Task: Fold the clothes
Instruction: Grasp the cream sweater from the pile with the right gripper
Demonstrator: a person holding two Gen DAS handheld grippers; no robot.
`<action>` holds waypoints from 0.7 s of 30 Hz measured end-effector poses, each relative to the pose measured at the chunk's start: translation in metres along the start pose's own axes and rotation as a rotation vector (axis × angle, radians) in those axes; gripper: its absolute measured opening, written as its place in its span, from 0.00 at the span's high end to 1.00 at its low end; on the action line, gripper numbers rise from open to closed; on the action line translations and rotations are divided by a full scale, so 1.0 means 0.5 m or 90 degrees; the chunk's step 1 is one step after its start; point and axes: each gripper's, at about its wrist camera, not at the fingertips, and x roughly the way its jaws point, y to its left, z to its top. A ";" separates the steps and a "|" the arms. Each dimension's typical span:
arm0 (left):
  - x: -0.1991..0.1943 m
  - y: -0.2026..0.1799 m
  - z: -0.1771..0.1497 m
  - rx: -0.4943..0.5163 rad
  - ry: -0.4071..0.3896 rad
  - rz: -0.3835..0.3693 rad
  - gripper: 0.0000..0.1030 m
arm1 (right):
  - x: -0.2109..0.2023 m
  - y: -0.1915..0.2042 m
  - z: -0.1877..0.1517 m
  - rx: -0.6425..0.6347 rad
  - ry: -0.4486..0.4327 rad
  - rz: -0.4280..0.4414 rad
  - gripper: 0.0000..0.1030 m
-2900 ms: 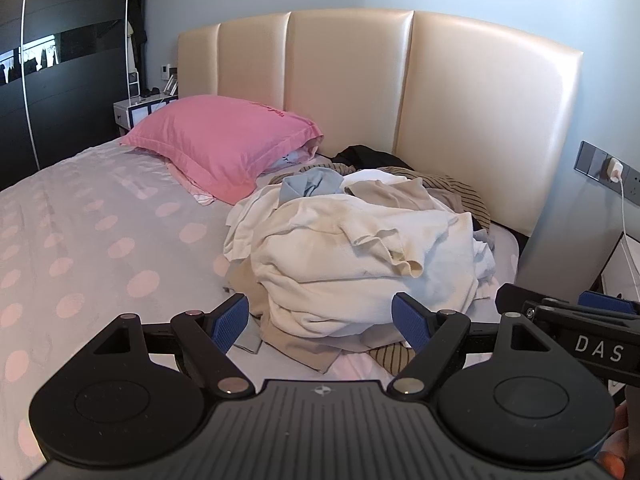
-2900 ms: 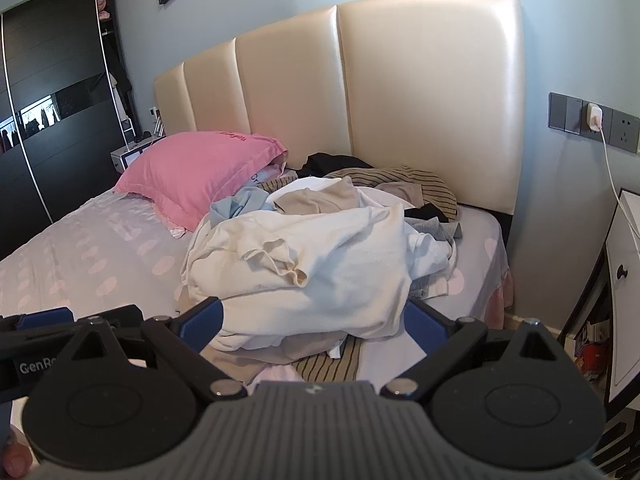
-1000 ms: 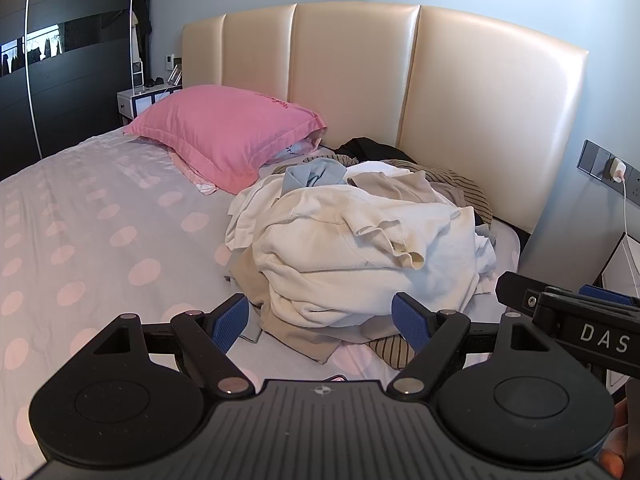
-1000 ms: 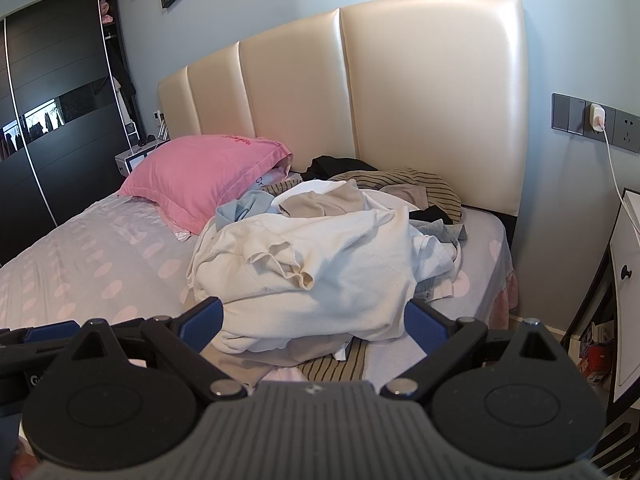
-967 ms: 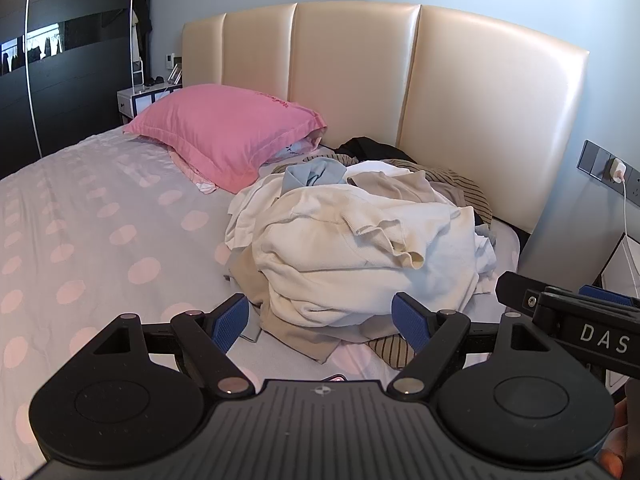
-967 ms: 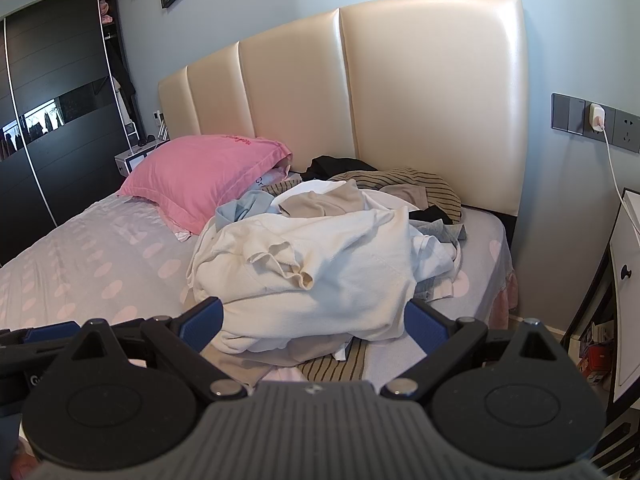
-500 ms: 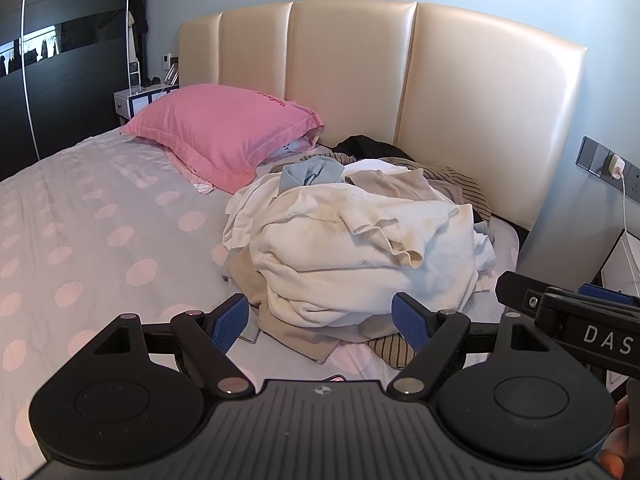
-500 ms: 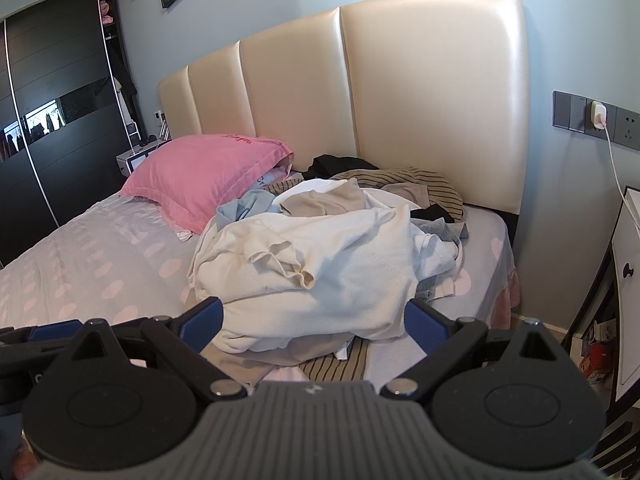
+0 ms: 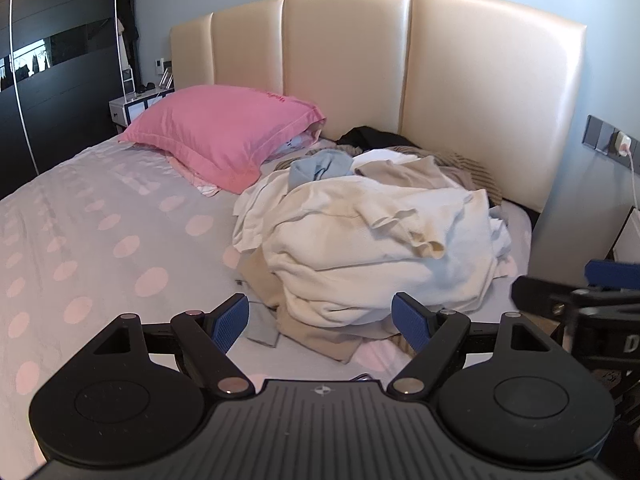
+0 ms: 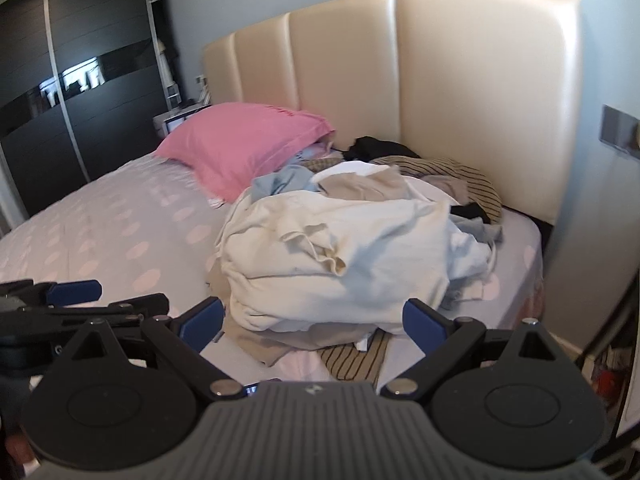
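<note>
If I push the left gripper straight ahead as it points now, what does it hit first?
Most likely the cream garment on top of the clothes pile: it fills the gap between the open jaws of the left gripper. Nothing shows nearer, though depth is hard to judge.

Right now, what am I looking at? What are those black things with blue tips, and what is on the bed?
They are two hand-held grippers a person carries, each with a camera looking along its fingers. One picture comes from the left gripper, the other from the right gripper. Both are open and hold nothing. Ahead, on the dotted grey bedsheet, lies an unfolded heap of clothes topped by a crumpled cream garment, beside a pink pillow and a cream padded headboard.
</note>
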 end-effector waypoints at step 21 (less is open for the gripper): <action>0.193 0.021 0.075 0.153 0.024 -0.077 0.53 | 0.296 0.005 0.087 -0.309 0.040 0.033 0.30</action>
